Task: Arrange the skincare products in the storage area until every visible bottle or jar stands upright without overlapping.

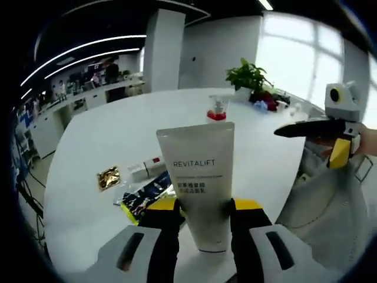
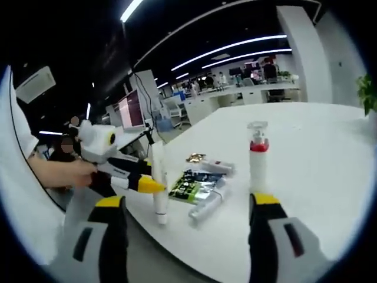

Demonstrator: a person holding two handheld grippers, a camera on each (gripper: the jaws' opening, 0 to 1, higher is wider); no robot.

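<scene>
A white REVITALIFT tube stands cap-down, with my left gripper shut on its lower part. In the right gripper view the same tube is upright at the table's near edge, its cap at the surface, held by the left gripper. A clear pump bottle with a red collar stands upright further in on the table. My right gripper is open with nothing between its jaws, and it comes into the left gripper view from the right.
Flat on the white table lie a gold sachet, a small white box, dark printed packets and a silvery tube. A potted plant stands at the far side.
</scene>
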